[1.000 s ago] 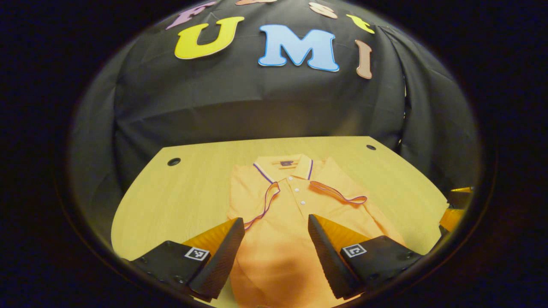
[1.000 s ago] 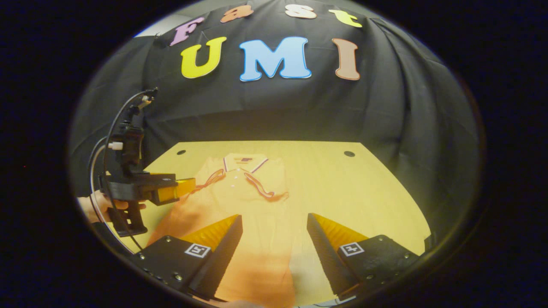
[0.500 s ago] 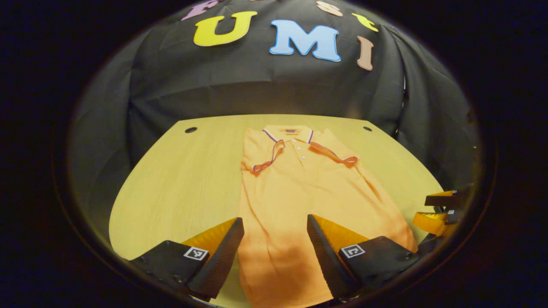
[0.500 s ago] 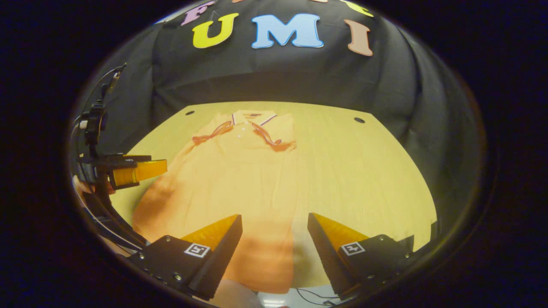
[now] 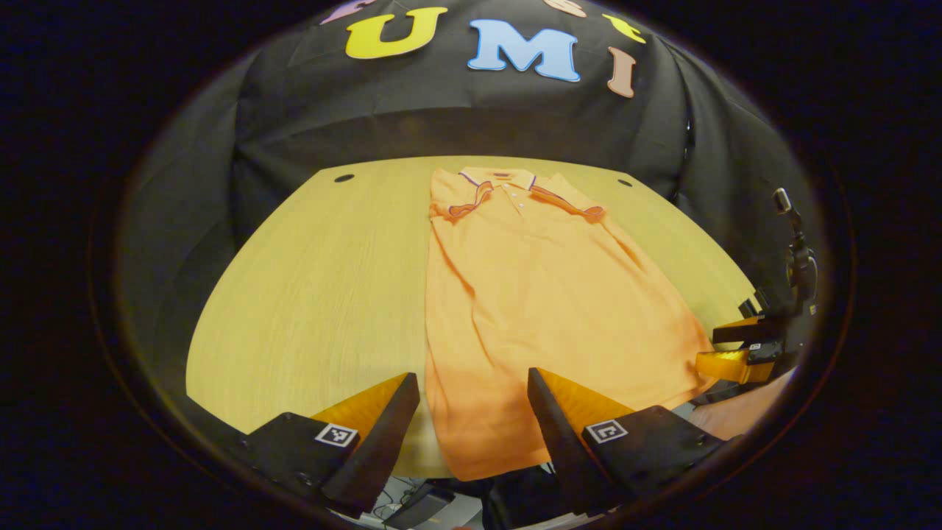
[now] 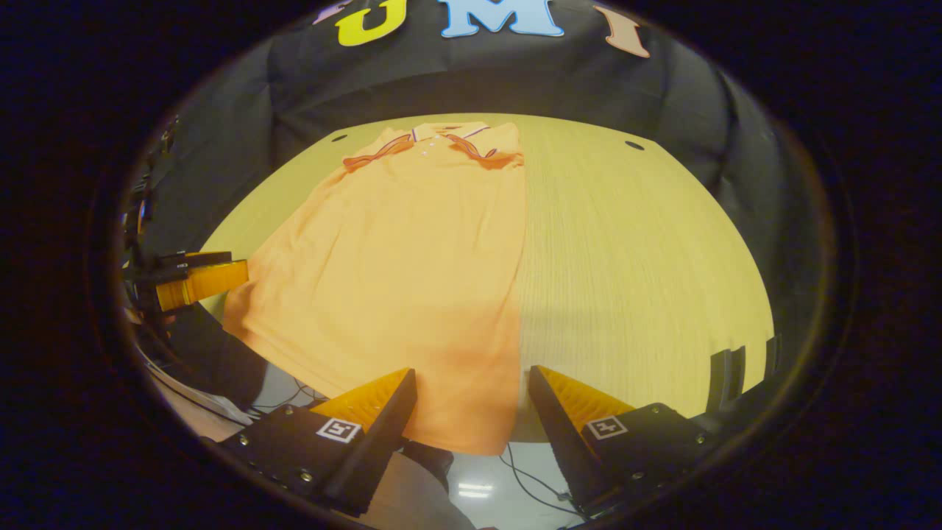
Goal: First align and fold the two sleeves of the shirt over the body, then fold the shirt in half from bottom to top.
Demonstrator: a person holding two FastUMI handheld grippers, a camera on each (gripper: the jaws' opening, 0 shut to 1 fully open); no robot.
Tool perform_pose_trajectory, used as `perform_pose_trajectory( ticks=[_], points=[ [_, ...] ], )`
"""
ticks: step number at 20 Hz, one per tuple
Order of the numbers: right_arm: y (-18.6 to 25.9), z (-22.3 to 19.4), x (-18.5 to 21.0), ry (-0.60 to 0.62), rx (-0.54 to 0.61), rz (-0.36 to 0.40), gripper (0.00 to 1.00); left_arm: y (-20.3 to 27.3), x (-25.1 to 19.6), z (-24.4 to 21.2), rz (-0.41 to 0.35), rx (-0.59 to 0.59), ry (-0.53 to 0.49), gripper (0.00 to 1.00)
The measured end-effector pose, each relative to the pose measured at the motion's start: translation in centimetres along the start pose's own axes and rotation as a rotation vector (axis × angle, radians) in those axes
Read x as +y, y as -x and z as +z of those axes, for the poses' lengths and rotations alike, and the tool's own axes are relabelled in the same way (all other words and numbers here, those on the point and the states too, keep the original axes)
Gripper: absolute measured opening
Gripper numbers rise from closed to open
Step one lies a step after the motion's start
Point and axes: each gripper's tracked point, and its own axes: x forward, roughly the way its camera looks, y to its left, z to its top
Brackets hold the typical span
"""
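An orange polo shirt (image 5: 537, 294) lies flat on the wooden table (image 5: 316, 280), collar at the far end, both sleeves folded over its chest. Its hem hangs a little over the near edge. My left gripper (image 5: 471, 434) is open above the hem's left corner, holding nothing. The right gripper view shows the same shirt (image 6: 412, 258), and my right gripper (image 6: 471, 434) is open above the hem's right corner, also with nothing in it. The right gripper (image 5: 743, 353) appears at the right rim of the left gripper view; the left gripper (image 6: 195, 280) appears at the left rim of the right gripper view.
Bare wood table (image 6: 633, 250) stretches right of the shirt, with a cable hole (image 6: 634, 145) near the far edge. Another hole (image 5: 344, 178) sits at the far left. Cables and floor (image 6: 478, 478) show below the near table edge. A sleeve (image 5: 743, 412) is at right.
Both grippers have pulled back toward the near table edge and tilted down, from above the shirt's middle to above its hem. The shirt has not moved. Both stayed open.
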Motion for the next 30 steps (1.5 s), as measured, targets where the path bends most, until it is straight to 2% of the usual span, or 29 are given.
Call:
perform_pose_trajectory(
  ticks=[8,10,11,12,13,14,15,16,17,18,19,21,22,25,30],
  points=[
    [0.0,-0.6,0.7,0.067,0.001,-0.006,0.95,-0.5,-1.3,-4.5,-0.018,0.090,-0.032,0.96],
    [0.0,-0.6,0.7,0.058,0.008,-0.006,0.95,-0.8,-1.6,-4.9,-0.009,0.097,-0.086,0.98],
    [0.0,-0.6,0.8,0.056,0.011,-0.005,0.92,-0.8,-2.0,-5.0,-0.002,0.100,-0.107,0.93],
    [0.0,-0.7,0.9,0.061,0.014,-0.001,0.84,-0.9,-2.2,-5.0,-0.002,0.097,-0.119,0.87],
    [-0.1,-0.6,1.1,0.067,0.014,0.004,0.72,-0.8,-2.6,-4.9,-0.010,0.096,-0.127,0.73],
    [-0.1,-0.6,1.3,0.063,0.014,0.009,0.69,-0.8,-2.9,-5.0,-0.013,0.097,-0.130,0.63],
    [-0.1,-0.6,1.4,0.069,0.014,0.010,0.45,-0.9,-2.9,-5.0,-0.011,0.097,-0.134,0.54],
    [-0.2,-0.6,1.4,0.071,0.014,0.012,0.41,-1.0,-2.8,-5.0,-0.005,0.097,-0.133,0.44],
    [-0.2,-0.5,1.6,0.071,0.009,0.024,0.41,-1.0,-2.9,-5.0,-0.006,0.097,-0.134,0.25],
    [-0.1,-0.6,1.9,0.036,-0.002,0.030,0.41,-1.0,-3.0,-5.0,-0.007,0.101,-0.133,0.23],
    [-0.2,-0.6,2.2,0.041,0.002,0.045,0.05,-1.0,-2.8,-5.2,0.010,0.095,-0.130,0.23],
    [-0.4,-0.3,2.1,0.018,-0.010,0.055,0.08,-1.1,-3.2,-4.8,0.017,0.094,-0.144,0.08],
    [-0.3,-0.6,2.2,0.016,-0.013,0.066,0.02,-1.1,-3.3,-4.8,0.022,0.094,-0.151,0.08],
    [0.1,0.0,2.3,0.015,-0.038,0.079,0.01,-1.0,-3.5,-4.2,0.032,0.088,-0.158,0.08],
    [1.6,3.1,2.1,-0.006,-0.108,0.096,0.01,-0.6,-3.9,-1.1,0.041,0.058,-0.106,0.08]
  ],
)
